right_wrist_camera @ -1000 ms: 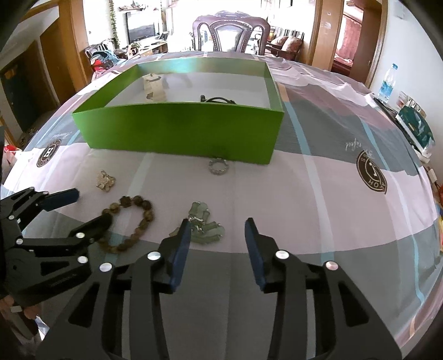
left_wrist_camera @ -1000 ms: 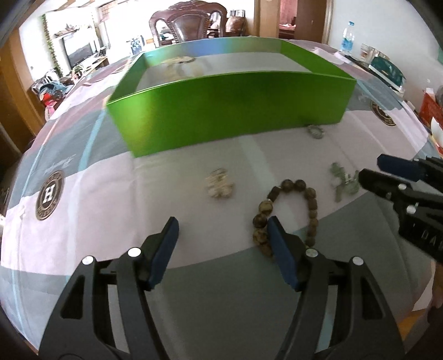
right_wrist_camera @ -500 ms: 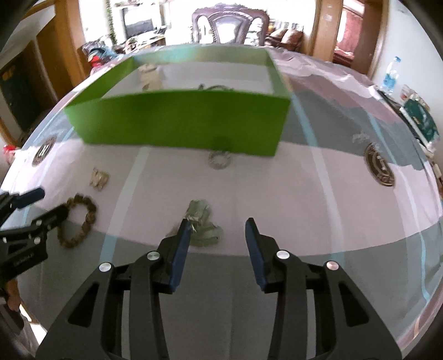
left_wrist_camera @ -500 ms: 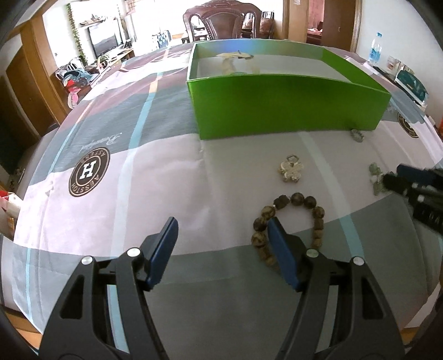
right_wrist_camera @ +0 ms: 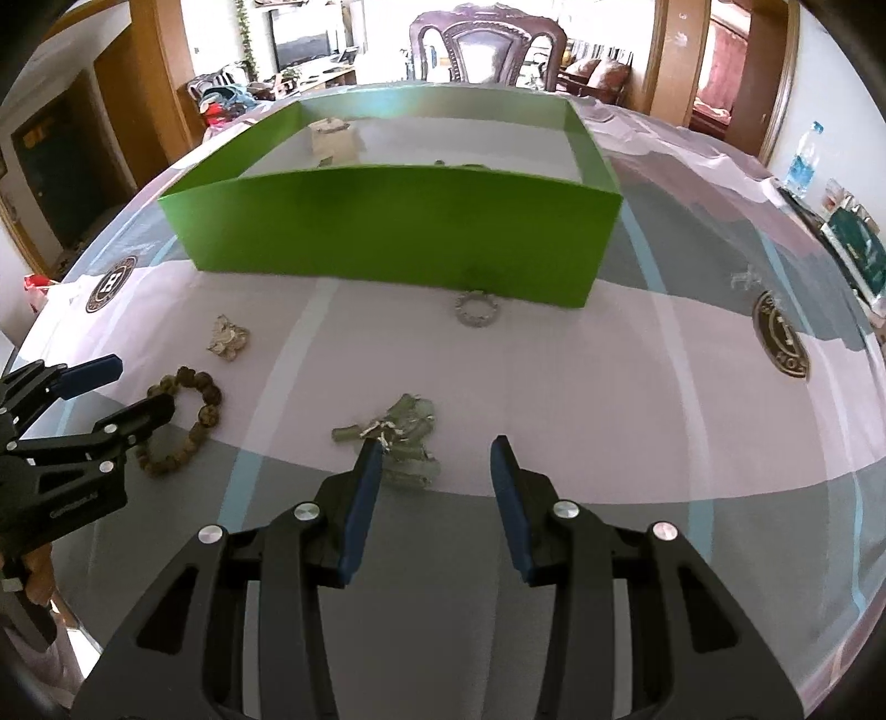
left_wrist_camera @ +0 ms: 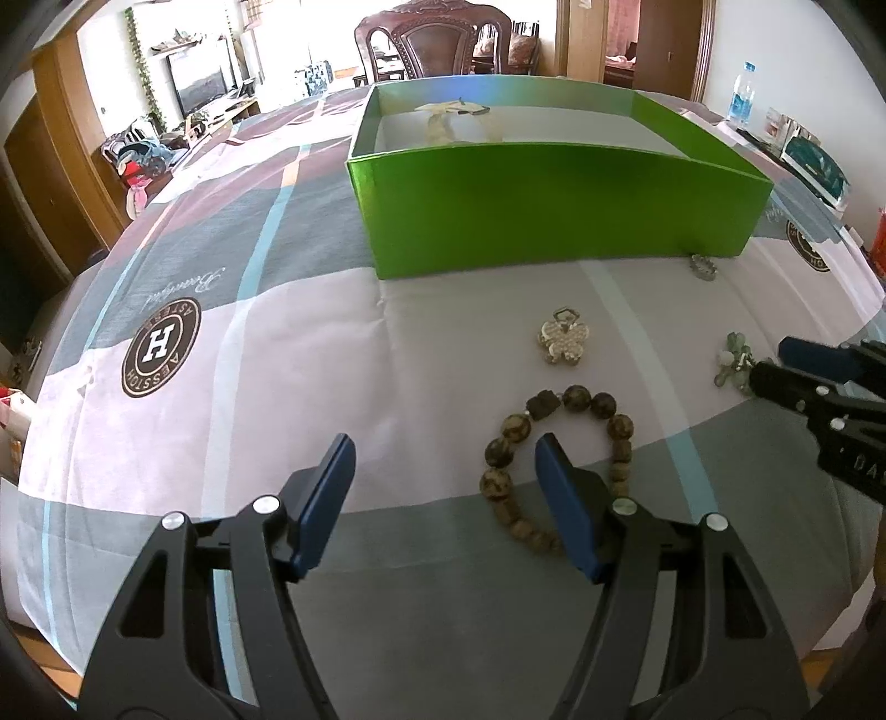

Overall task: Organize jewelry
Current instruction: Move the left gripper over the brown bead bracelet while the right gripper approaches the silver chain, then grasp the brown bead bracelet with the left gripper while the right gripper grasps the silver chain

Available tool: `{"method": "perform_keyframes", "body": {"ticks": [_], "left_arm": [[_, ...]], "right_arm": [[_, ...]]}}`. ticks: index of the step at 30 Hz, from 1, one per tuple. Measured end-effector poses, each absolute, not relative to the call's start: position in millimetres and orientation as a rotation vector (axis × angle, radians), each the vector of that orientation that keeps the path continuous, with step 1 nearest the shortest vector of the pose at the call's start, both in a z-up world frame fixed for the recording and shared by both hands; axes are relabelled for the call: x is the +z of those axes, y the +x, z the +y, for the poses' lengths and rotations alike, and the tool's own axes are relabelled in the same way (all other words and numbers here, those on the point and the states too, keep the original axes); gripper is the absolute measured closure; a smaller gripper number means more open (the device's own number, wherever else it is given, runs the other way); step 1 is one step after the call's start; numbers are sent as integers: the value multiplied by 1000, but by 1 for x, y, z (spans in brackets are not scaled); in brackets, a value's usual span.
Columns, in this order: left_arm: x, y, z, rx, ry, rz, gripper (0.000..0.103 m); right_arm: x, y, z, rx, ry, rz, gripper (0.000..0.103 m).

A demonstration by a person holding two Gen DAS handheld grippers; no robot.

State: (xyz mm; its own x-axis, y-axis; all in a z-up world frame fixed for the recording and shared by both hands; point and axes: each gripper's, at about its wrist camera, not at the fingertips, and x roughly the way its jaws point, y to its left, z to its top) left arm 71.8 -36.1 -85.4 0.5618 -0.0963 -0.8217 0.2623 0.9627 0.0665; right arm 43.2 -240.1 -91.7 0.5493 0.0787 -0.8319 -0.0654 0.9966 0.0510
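A green box [left_wrist_camera: 554, 205] [right_wrist_camera: 398, 227] stands open on the table with some jewelry inside. In front of it lie a brown bead bracelet [left_wrist_camera: 559, 437] [right_wrist_camera: 183, 421], a pearl flower pendant [left_wrist_camera: 563, 343] [right_wrist_camera: 228, 344], a green stone piece [left_wrist_camera: 732, 360] [right_wrist_camera: 401, 437] and a silver ring bracelet [left_wrist_camera: 703, 268] [right_wrist_camera: 477, 310]. My left gripper [left_wrist_camera: 443, 498] [right_wrist_camera: 111, 387] is open and empty, its right finger over the bead bracelet. My right gripper [right_wrist_camera: 437, 482] [left_wrist_camera: 775, 365] is open and empty, its left finger at the green stone piece.
The table wears a grey, pink and white cloth [left_wrist_camera: 232, 354] with round logos. A carved wooden chair [left_wrist_camera: 437, 39] stands behind the box. A water bottle [left_wrist_camera: 741, 94] and packets sit at the far right edge.
The left gripper has swung so the box and bead bracelet sit more to its right. The right gripper has stayed by the green stone piece. Both stay open.
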Motion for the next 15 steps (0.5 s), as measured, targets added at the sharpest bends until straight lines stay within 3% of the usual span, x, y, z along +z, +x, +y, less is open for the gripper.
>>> {"method": "perform_keyframes", "body": {"ticks": [1,3,8,11,13,15], "left_arm": [[-85,72,-36,-212,188,952,35],[-86,73,-36,-213,186,952,35],[-86,73,-37,-212,184,951,35],[-84,73,-36,-215,170,950,51],[-84,73,-34,-221,161,950,72],[-83,75,-31,-212,141,951,85]], "right_arm": [[-92,43,-238,105,15,983,79],[-92,41,-231,146,16,984,92],[-83,36,-223,188,15,961,95],[-70,33,-229,172,37,924,95],[-61,33,-238,153,64,897,95],[-55,33,-245,109,63,879,95]]}}
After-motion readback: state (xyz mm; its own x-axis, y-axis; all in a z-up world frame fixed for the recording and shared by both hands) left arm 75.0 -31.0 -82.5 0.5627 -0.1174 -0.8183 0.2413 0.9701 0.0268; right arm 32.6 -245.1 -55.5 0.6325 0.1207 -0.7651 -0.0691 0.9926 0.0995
